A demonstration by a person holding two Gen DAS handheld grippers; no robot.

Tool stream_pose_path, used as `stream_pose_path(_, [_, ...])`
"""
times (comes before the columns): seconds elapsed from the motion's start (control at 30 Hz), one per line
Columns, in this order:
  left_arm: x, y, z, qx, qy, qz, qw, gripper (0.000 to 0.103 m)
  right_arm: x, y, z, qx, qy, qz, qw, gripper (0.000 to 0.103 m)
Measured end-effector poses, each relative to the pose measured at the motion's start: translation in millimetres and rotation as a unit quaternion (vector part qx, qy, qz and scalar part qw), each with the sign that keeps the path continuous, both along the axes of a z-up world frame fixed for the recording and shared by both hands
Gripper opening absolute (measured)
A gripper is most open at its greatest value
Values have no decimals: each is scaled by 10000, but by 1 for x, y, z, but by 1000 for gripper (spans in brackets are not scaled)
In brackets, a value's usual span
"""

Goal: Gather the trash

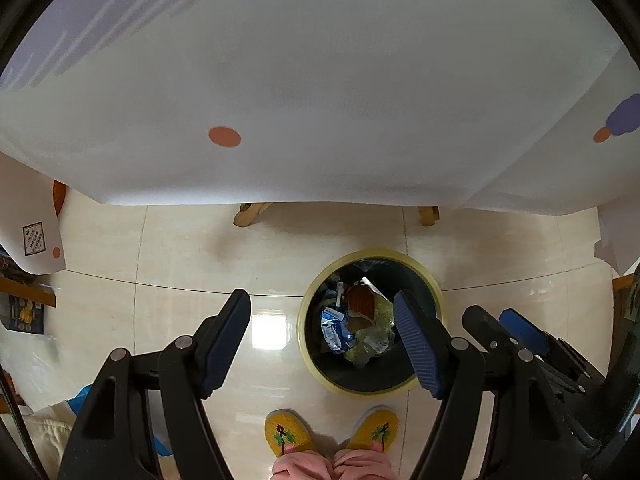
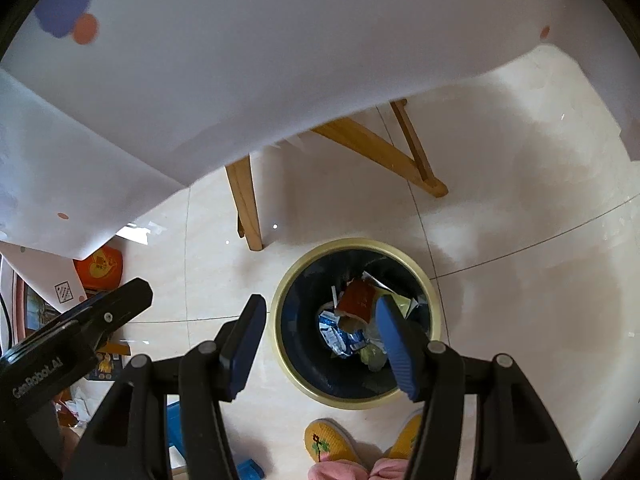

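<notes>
Both hand-held grippers, left (image 1: 322,344) and right (image 2: 320,348), point downward, jaws apart.

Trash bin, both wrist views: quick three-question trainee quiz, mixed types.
1. True or false: the trash bin is empty.
2. What is between the fingers of the right hand-held gripper? A) red wrapper B) nothing C) blue packet
3. What colour are the slippers near the bin?

Key: 1. False; a red wrapper and a blue packet lie inside. 2. B. 3. Yellow.
</notes>
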State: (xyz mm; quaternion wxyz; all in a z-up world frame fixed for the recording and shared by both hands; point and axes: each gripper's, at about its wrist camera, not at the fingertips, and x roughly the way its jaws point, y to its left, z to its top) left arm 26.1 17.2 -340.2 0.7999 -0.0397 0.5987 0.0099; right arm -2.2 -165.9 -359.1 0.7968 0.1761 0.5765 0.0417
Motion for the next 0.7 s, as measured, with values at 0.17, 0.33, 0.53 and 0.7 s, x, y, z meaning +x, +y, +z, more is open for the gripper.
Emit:
stream_pose_path(0.17, [-4,-1,12,-9,-74,-41,10000,72,0,3,22,-115,-189,69,9997,58])
stream_pose_path(0.33, [-6,-1,29,-16,-191,-88,9998,72,-1,4,50,-228,-396,63,9989,58])
stream_pose_path(0.53, [-8,2,64,-19,-341,-119,9993,72,-2,7,92,-260,-609,1,9978,58])
stream_pose_path(0.7, [-9,5,99,-33,-490,-170,9986,72,-4,8,130,-282,-793,7,9965,58])
